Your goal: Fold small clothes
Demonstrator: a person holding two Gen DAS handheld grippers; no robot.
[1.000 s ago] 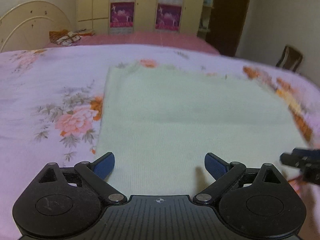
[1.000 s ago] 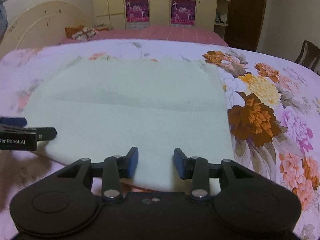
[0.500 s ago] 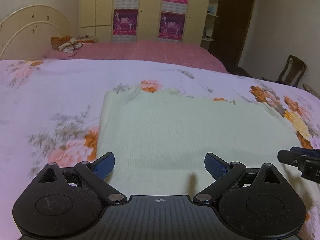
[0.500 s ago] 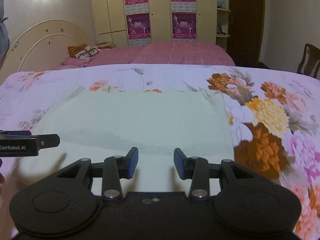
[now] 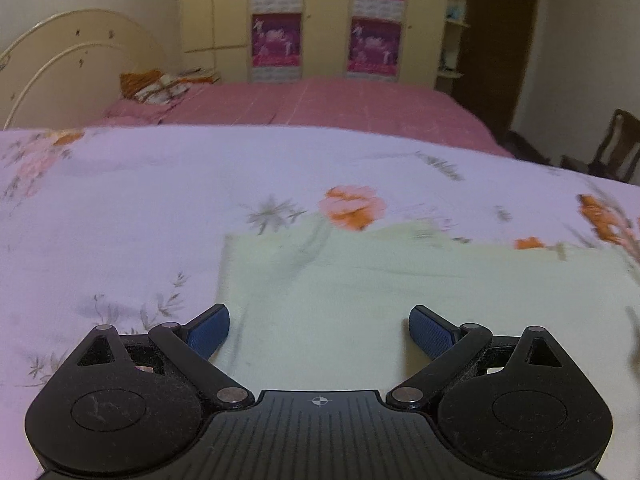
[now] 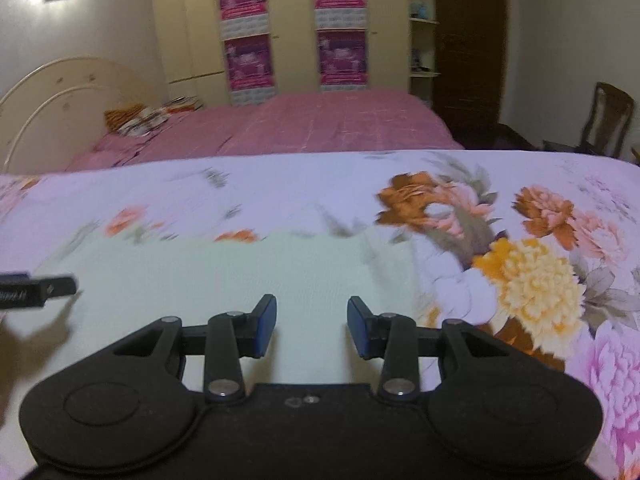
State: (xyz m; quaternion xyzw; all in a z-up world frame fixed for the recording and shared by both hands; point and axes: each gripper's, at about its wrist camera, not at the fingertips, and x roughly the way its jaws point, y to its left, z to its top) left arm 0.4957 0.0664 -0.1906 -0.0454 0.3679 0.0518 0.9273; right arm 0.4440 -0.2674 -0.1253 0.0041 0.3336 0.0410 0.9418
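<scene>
A pale green folded garment [image 5: 400, 288] lies flat on the floral bedsheet [image 5: 140, 208]; it also shows in the right wrist view [image 6: 240, 272]. My left gripper [image 5: 319, 332] is open and empty, above the garment's near left part. My right gripper [image 6: 311, 326] is open and empty, above the garment's near right part. The tip of the left gripper [image 6: 40, 290] shows at the left edge of the right wrist view.
A second bed with a pink cover [image 5: 320, 104] stands behind, with a cream headboard [image 5: 76, 60] and a patterned pillow [image 5: 160, 84]. Wardrobes with posters [image 5: 324, 20] line the back wall. A wooden chair [image 6: 608, 120] stands at the right.
Both grippers have pulled back and tilted upward from the garment, which now sits lower and smaller in both views. Both stay open.
</scene>
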